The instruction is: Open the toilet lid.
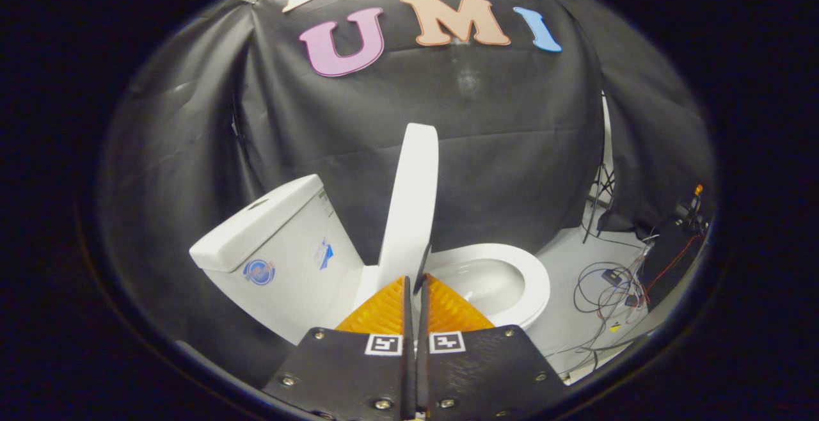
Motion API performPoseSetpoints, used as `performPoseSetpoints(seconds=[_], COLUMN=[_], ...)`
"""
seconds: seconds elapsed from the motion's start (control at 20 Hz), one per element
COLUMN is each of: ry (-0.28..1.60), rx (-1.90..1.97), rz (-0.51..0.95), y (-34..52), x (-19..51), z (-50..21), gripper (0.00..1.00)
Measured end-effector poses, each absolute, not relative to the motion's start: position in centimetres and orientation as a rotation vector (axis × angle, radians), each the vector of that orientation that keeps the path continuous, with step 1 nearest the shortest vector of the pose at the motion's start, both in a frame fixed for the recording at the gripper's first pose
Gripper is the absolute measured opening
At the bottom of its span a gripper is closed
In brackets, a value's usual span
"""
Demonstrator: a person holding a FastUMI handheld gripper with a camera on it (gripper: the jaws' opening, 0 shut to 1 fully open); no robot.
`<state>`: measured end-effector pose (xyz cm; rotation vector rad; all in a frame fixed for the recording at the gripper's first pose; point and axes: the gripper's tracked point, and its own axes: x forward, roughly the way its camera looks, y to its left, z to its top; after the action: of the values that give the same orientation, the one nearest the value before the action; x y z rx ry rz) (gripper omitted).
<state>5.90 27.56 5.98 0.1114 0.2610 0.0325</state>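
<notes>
The lid [409, 203] stands raised above the seat [521, 283], beside the tank [281, 248]; the gripper [416, 283], fingers closed together and empty, sits just before it.

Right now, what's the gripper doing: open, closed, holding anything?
Gripper: closed, its orange fingers nearly together at the lower edge of the raised toilet lid; whether they pinch the lid cannot be told.

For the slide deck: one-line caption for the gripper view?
Gripper fingers closed at the edge of the raised toilet lid, bowl exposed beyond, tank beside.
</notes>
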Motion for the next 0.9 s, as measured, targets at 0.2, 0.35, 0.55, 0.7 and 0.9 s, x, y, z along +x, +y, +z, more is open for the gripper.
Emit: performPoseSetpoints(seconds=[0.2, 0.35, 0.55, 0.7, 0.9], ry=[0.258, 0.257, 0.245, 0.234, 0.226], rx=[0.118, 0.127, 0.114, 0.108, 0.123], rz=[0.046, 0.059, 0.074, 0.082, 0.092], y=[28.4, 29.1, 30.0, 30.8, 31.7], x=[5.8, 5.8, 5.6, 5.6, 5.4], z=[6.3, 6.4, 6.6, 6.8, 6.9], gripper=[0.01, 0.02, 0.01, 0.01, 0.01])
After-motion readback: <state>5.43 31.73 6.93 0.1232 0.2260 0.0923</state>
